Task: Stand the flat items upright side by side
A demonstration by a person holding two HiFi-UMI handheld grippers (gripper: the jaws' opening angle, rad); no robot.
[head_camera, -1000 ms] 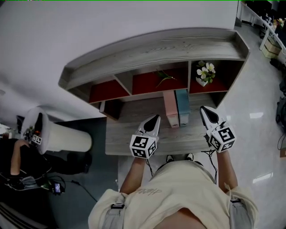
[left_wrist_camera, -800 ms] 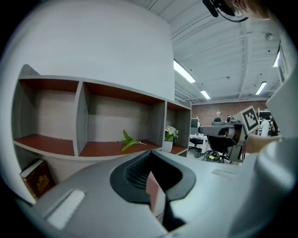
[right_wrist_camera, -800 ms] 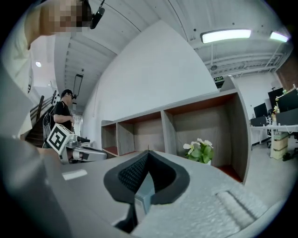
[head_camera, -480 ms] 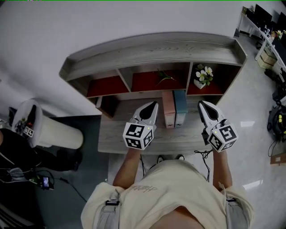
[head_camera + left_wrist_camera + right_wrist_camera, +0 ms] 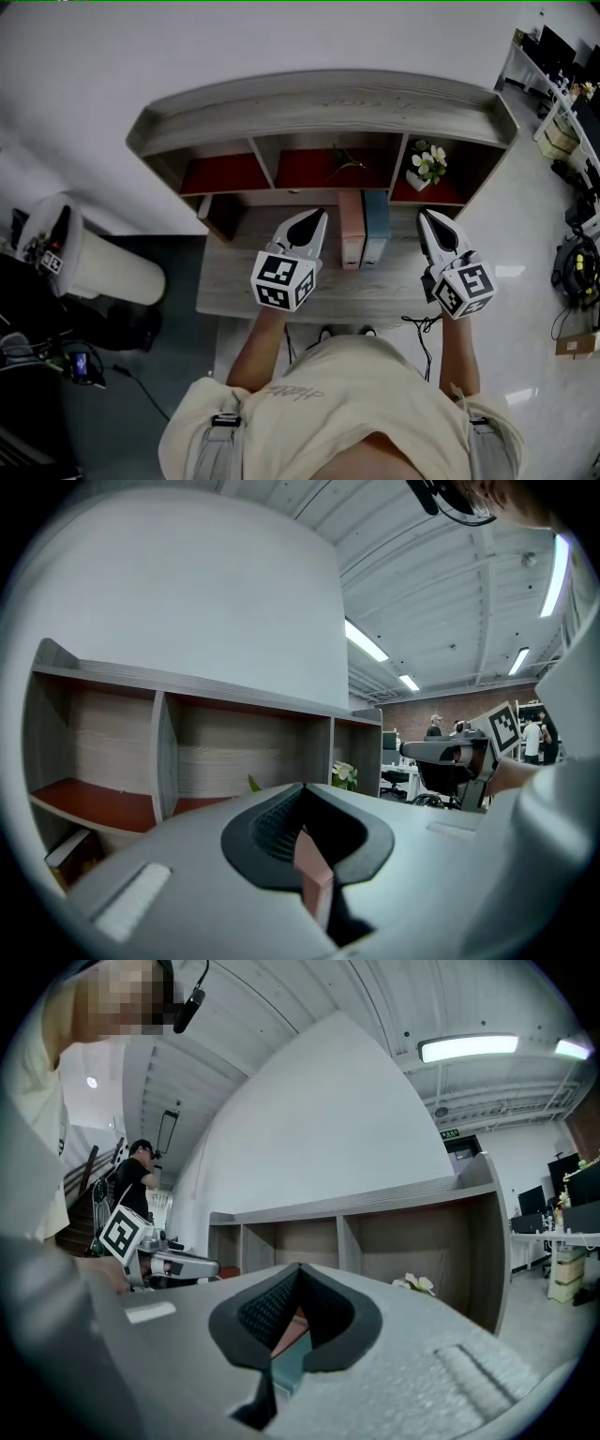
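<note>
Below the shelf unit [image 5: 328, 98], pink folder [image 5: 352, 232] and teal folder [image 5: 377, 227] stand upright, touching, between left gripper [image 5: 317, 216] and right gripper [image 5: 425, 217]; fingers [image 5: 302, 234] closed, empty.

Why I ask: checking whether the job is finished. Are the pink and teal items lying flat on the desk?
No, the pink item and the teal item stand upright side by side on the desk.

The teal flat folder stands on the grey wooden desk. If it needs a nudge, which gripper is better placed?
Probably the right gripper. It is shut and hovers on the free side of the teal flat folder, while the pink flat folder stands between that folder and the left gripper.
</note>
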